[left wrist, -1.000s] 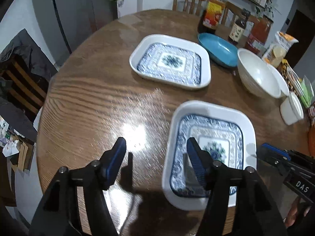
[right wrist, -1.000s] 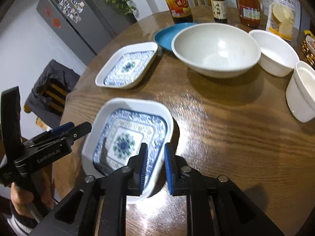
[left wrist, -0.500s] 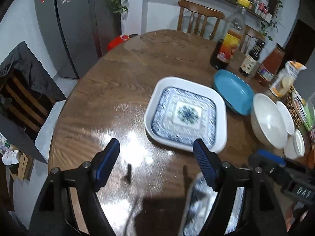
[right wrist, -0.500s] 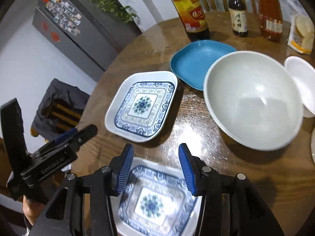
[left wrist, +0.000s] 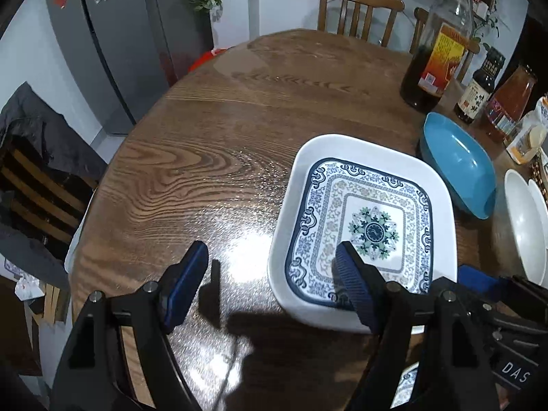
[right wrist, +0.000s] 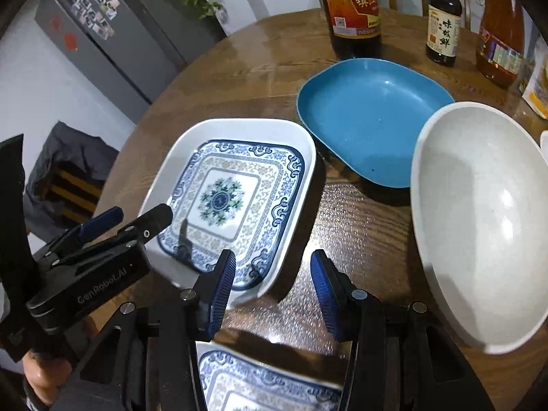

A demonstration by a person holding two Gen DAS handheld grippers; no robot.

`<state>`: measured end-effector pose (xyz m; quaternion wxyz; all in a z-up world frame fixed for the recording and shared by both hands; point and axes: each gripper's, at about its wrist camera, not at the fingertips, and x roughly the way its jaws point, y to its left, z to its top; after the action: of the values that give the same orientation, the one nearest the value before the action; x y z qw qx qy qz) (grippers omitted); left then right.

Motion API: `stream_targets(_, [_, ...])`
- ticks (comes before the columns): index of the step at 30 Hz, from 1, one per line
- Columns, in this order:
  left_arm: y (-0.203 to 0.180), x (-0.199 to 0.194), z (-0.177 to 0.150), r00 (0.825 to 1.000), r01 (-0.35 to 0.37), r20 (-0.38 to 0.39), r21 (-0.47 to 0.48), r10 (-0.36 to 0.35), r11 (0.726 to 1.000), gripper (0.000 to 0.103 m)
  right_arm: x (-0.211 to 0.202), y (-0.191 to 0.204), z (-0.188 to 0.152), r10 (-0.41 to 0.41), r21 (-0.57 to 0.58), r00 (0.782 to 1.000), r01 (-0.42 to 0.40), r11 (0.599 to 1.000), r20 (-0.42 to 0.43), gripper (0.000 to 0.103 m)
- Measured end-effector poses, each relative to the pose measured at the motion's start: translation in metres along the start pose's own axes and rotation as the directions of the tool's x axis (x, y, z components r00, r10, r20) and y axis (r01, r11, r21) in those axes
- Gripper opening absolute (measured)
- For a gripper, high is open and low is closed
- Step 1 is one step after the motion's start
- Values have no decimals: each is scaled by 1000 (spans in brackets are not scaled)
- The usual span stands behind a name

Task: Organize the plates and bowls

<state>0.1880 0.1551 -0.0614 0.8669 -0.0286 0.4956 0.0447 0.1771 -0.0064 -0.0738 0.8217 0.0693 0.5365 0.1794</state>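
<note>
Moved: both grippers forward off near patterned plate (right wrist: 260,383) to far patterned plate (left wrist: 363,226); jaws just widened.
Jaws: left gripper (left wrist: 274,284), right gripper (right wrist: 272,291) released, empty.
Surface: glossy round wooden table (left wrist: 205,157); grey fridge (left wrist: 113,44) behind.
Right view only: near plate's pattern.

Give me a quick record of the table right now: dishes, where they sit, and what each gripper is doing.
far patterned plate: flat on the table, nothing on it
near patterned plate: under the grippers, mostly hidden
blue dish: beside the far patterned plate, edges close
large white bowl: right of the blue dish
left gripper: jaws apart, straddling the far plate's near-left rim, holding nothing
right gripper: jaws apart, empty, by the plate's near-right corner
</note>
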Motion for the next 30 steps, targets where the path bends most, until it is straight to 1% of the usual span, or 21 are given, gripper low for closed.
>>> stream_targets(2, [0,4,1,1000,5,-5,5,-5,1000,77,3,1,1,-13,-11,1000,13,1000,0,48])
stream_targets(5, [3,7,2,1000,21,-15,-11,-21,1000,76,7,5,4,-28,-27,1000,28,999,4,41])
stream_targets(6, [5,8,2,999,32,-14,-16,-32,999,76,8,6,6,-36,-32,999,37,999,5,39])
stream_targets(7, [5,8,3,999,34,-16,-14,-34,999,76,10,7,7,-47,-40,999,48,998,6,34])
stream_targets(9, [5,11,3,999,36,-22,-4,-36,999,72,12,9,9,-48,-46,999,48,998,-1,25])
stream_targets(11, [4,15,3,998,54,-42,3,-54,999,53,13,11,10,-59,-59,998,59,997,-2,20])
stream_targets(12, [3,14,3,997,66,-35,5,-66,998,51,14,11,10,-61,-66,998,60,996,-3,15])
stream_targets(13, [2,13,4,997,75,-39,12,-74,997,43,14,12,11,-67,-76,998,66,995,-4,13])
stream_targets(14, [0,12,4,996,79,-38,19,-78,997,39,15,13,12,-71,-80,997,70,994,-4,13])
stream_targets(18, [-2,11,3,997,73,-30,29,-72,997,38,15,14,11,-78,-95,997,78,992,-2,13])
stream_targets(23, [-4,5,-1,997,77,-19,26,-76,997,33,2,14,10,-77,-96,997,79,992,25,13])
stream_targets(26, [-4,-10,-4,997,75,9,23,-76,997,33,-12,17,8,-77,-115,996,83,990,52,13])
stream_targets(30, [-4,-32,-11,996,84,39,10,-85,996,33,-33,16,-2,-59,-114,995,68,991,81,13])
